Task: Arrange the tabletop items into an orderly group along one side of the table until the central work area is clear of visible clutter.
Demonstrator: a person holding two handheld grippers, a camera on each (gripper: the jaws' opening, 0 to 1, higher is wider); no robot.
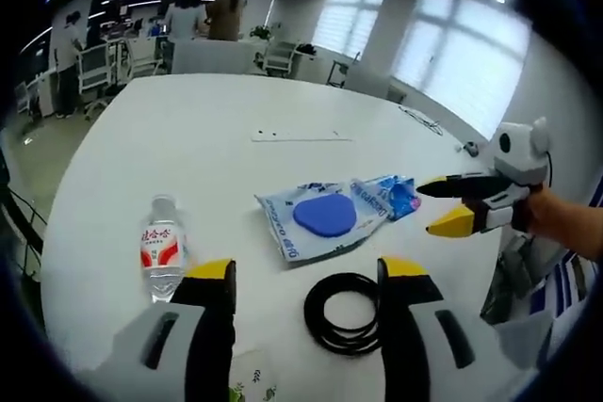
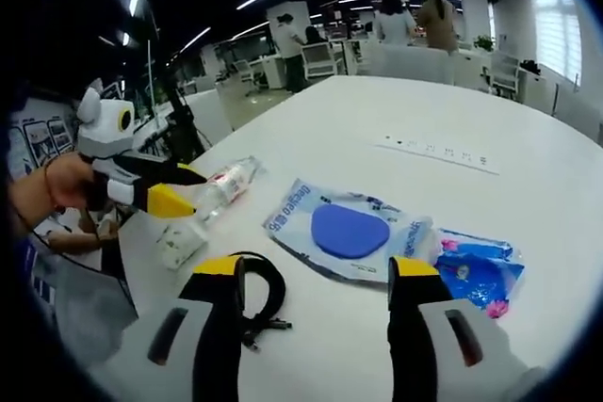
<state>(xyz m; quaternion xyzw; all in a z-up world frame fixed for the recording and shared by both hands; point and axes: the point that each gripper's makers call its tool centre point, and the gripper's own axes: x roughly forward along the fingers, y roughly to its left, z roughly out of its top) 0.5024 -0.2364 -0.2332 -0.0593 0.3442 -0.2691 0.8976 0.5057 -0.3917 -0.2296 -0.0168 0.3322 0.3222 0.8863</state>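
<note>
In the left gripper view, the left hand-held gripper (image 1: 306, 280) rises from the bottom with its two jaws wide apart and nothing between them; it hangs above the white table (image 1: 207, 138). Just in front of it, between the jaw tips, a black coiled cable (image 1: 344, 313) lies flat on the table. To the left of the cable a small water bottle (image 1: 162, 249) with a red and white label lies near the left jaw. A little farther, a pale plastic packet with a blue oval pad (image 1: 323, 216) inside lies flat, and touching its right end is a small blue wrapper (image 1: 388, 197). Beside that wrapper the right hand-held gripper (image 1: 441, 206) comes in from the right, held by a hand (image 1: 565, 223); its yellow-tipped jaws are apart and hold nothing. In the right gripper view, the right hand-held gripper (image 2: 316, 275) stands open over the table (image 2: 452, 110), with the cable (image 2: 259, 294) next to its left jaw and the packet (image 2: 347, 230) just ahead between the jaws. The blue wrapper (image 2: 476, 270) lies to the right of the packet. Farther left, the bottle (image 2: 221, 185) lies on its side close to the jaws of the left hand-held gripper (image 2: 184, 190), which are apart. Far behind the table there are office desks and people standing (image 2: 410, 21).
</note>
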